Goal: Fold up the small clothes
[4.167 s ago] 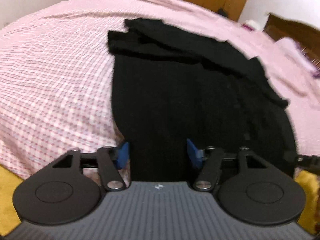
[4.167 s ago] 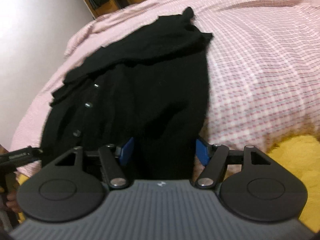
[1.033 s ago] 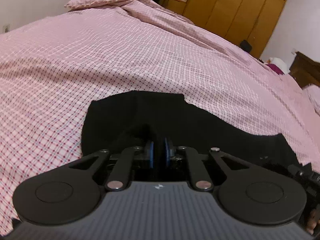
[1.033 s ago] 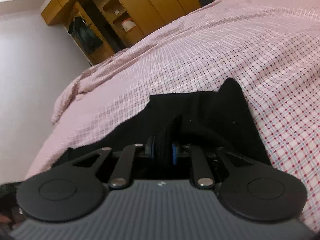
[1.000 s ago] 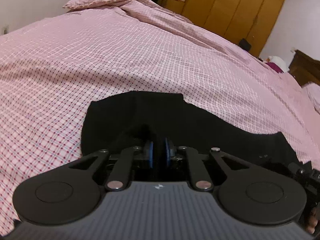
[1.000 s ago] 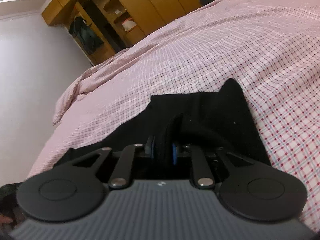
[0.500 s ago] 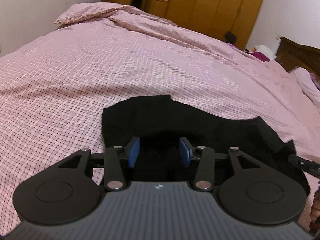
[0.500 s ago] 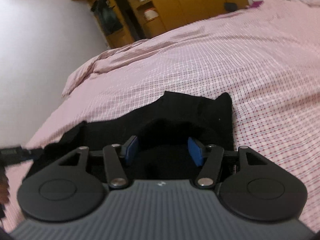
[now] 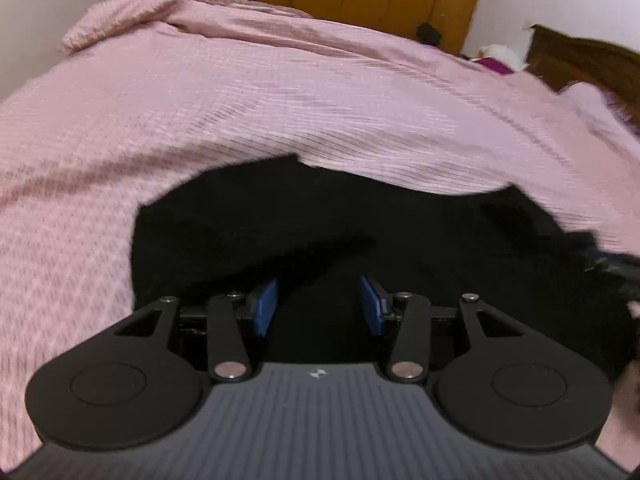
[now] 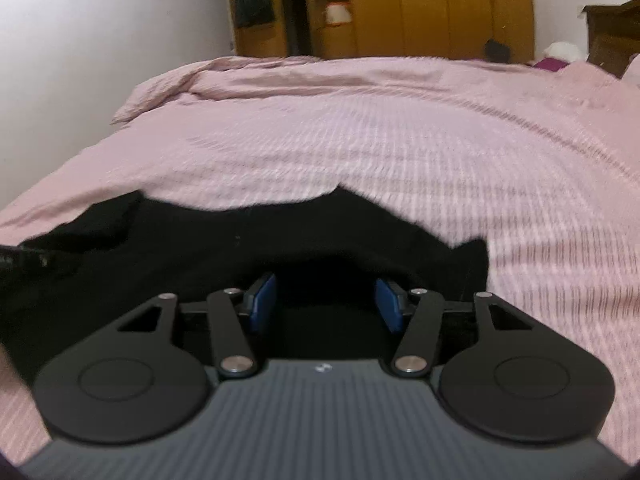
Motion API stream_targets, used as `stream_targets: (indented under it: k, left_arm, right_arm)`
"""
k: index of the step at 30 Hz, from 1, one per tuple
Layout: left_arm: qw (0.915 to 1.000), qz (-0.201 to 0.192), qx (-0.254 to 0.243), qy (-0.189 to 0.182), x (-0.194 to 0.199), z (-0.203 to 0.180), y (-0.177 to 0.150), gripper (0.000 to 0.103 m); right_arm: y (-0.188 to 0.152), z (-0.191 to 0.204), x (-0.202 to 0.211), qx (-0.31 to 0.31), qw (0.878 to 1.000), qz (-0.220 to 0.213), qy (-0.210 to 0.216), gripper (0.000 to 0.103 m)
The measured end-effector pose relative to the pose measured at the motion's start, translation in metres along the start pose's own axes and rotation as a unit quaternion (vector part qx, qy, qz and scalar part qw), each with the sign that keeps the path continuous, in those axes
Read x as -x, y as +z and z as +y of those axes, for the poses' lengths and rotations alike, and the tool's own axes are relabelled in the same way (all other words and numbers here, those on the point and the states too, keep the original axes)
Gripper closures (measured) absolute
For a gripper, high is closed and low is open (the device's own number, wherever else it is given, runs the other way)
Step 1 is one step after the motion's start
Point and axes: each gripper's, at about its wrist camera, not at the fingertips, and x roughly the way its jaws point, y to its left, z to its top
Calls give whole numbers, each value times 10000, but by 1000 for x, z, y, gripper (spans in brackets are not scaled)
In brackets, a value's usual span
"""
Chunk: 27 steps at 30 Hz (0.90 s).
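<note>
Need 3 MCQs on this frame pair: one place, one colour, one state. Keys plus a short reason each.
1. Where does the black garment lie?
A. on the pink checked bedspread
B. on a wooden floor
C. inside the wardrobe

2. What colour are the pads of the left gripper?
A. red
B. blue
C. white

3. How do the jaws of the right gripper stand?
A. clamped on a fold
B. apart, pressing nothing
C. out of view

Key: 1 A, pink cloth borders the garment on three sides; 2 B, both pads show blue; 3 B, a clear gap separates the pads, with dark cloth beyond.
</note>
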Motion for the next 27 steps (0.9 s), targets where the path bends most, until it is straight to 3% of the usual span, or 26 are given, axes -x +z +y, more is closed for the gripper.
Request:
stream_targets:
  k: [5,10,12,18,27]
  left_arm:
    - [9983,-308,87,484,-25,13,17,53]
    - [9936,-353,2,1070,-47,23,21,52]
    - [9946,-322,237,953,-52,32,20,52]
    - [9954,-233,157,911,-44,27,24,52]
    - [9961,-148,20,864,18,25,24,47]
  right_arm:
    - [8,-8,-25,92,9983,-78,-571,48]
    - [1,-31,-47,-413,9976,98,-556,48]
    - [-1,-35,-48,-512,9973,67,-518,48]
    - [1,-34,-43,-582,9970,50,-517,47]
    - [-1,-61,35,-1590,9852,-479,-426,46]
